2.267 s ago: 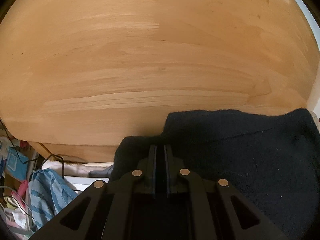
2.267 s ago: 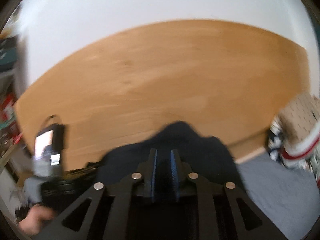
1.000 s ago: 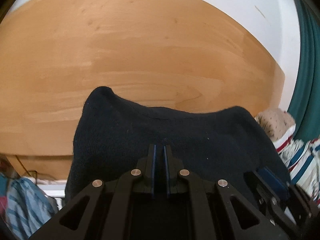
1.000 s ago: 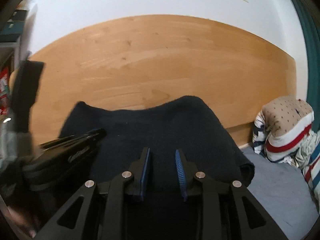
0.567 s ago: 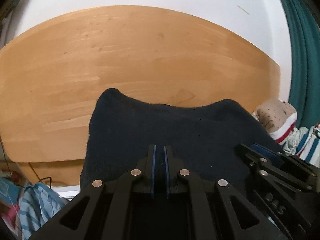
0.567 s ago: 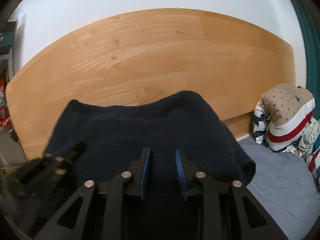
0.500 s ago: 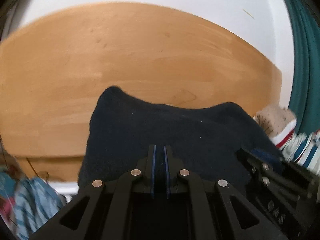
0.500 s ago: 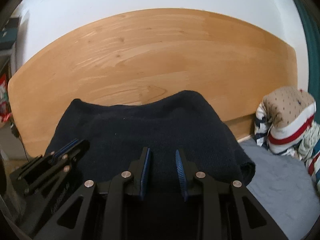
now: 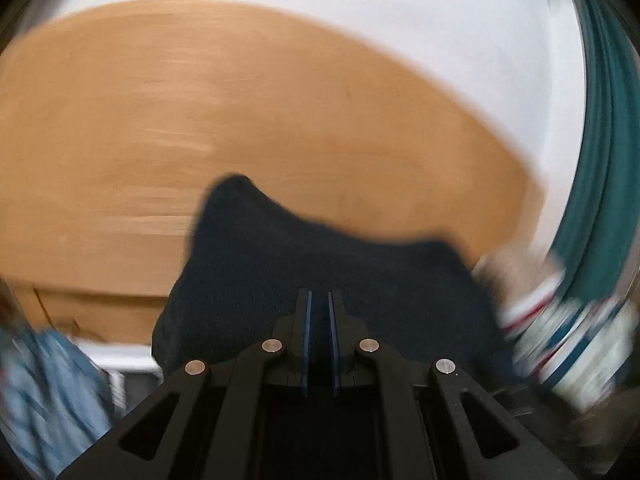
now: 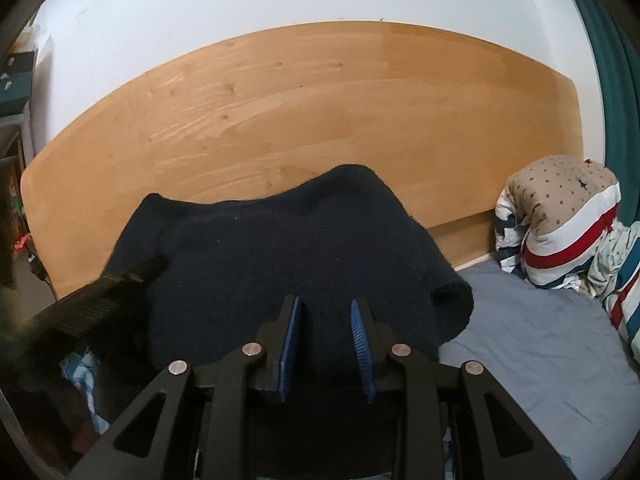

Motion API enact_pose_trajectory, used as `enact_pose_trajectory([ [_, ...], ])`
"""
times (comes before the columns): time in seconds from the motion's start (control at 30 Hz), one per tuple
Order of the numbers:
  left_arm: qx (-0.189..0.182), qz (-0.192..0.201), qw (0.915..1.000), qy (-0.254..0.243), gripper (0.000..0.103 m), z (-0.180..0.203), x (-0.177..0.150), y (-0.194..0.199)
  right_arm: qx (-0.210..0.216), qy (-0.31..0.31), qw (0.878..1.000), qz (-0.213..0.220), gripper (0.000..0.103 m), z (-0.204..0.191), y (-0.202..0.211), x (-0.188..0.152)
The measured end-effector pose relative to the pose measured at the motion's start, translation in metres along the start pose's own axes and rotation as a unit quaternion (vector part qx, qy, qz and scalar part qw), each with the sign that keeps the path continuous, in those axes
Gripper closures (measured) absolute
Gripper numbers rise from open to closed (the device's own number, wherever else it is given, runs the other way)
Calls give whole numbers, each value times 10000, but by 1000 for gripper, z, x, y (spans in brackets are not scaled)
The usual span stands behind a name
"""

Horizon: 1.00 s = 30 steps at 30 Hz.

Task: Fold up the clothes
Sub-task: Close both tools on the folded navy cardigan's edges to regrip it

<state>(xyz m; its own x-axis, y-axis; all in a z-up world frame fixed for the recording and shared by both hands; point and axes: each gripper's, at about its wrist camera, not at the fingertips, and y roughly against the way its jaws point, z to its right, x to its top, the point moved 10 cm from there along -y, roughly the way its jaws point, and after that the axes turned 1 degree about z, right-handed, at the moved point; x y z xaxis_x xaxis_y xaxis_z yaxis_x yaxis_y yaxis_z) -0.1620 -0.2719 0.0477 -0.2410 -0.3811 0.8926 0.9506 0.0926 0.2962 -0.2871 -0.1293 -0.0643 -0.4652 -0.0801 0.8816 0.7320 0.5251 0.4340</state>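
Presently I had both grippers at one dark knit garment [image 10: 280,248], which was raised in front of the wooden headboard [image 10: 304,112]. Its top edge sagged between two raised corners, and one rolled end hung at the right above the grey sheet [image 10: 532,344].

1. Left gripper [image 9: 318,300]: its blue pads stood almost together, with only a narrow slot between them. Dark fabric filled the view ahead of and beneath the tips, and the jaws were clamped on the garment's near edge. The left wrist view was smeared by motion.

2. Right gripper [image 10: 325,304]: its blue pads stood partly apart. The garment lay ahead of and under them and ran back between the fingers. I could not tell from either view whether the pads pressed the cloth.

3. In the right wrist view, the left gripper [image 10: 132,270] appeared at lower left, blurred, with its tip against the garment's left side.

4. Surroundings: a striped bundle of bedding [image 10: 568,220] lay on the sheet at the right, against the headboard and beside a teal curtain [image 10: 616,80]. The garment was well apart from it. Pale blue cloth [image 9: 48,392] showed at lower left in the left wrist view.
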Motion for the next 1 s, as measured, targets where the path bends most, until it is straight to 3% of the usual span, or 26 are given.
enact_pose_trajectory([
  [0.03, 33, 120, 9997, 190, 94, -12, 2, 8, -7, 5, 10000, 6, 73, 3, 3, -1],
  [0.17, 296, -398, 9975, 508, 93, -51, -26, -15, 173, -239, 9996, -12, 73, 5, 1, -3],
  [0.27, 364, -393, 9970, 559, 93, -59, -26, -15, 287, -103, 9995, -54, 73, -4, 1, -3],
  [0.37, 154, -515, 9952, 818, 93, -60, -26, -20, 129, 156, 9998, -7, 73, -10, 2, -3],
  [0.43, -2, -518, 9938, 983, 93, -59, -19, -15, 238, -63, 9997, 34, 73, -5, 8, -3],
  [0.53, -579, -285, 9905, 1213, 93, -50, 2, 4, 478, -478, 9976, 165, 73, 4, 23, 2],
  [0.6, -845, -233, 9881, 1267, 82, -45, 21, 8, 641, -746, 9942, 432, 71, 9, 34, 17],
  [0.63, -775, -291, 9878, 1318, 48, -46, 32, 3, 639, -855, 9929, 531, 68, 15, 39, 25],
  [0.67, -623, -328, 9883, 1356, 7, -49, 38, -3, 613, -937, 9924, 501, 67, 21, 38, 32],
  [0.7, -458, -356, 9886, 1387, 0, -51, 43, -9, 587, -1015, 9921, 445, 67, 27, 35, 39],
  [0.8, -100, -526, 9927, 1081, 1, -44, 54, -30, 569, -1046, 9928, 138, 62, 29, 10, 58],
  [0.87, 78, -675, 9952, 698, 1, -32, 60, -45, 340, -633, 9973, -135, 21, 22, -11, 64],
  [1.0, 539, -835, 9944, -351, 14, -1, 56, -79, -187, 625, 9974, -294, 19, 1, -40, 74],
])
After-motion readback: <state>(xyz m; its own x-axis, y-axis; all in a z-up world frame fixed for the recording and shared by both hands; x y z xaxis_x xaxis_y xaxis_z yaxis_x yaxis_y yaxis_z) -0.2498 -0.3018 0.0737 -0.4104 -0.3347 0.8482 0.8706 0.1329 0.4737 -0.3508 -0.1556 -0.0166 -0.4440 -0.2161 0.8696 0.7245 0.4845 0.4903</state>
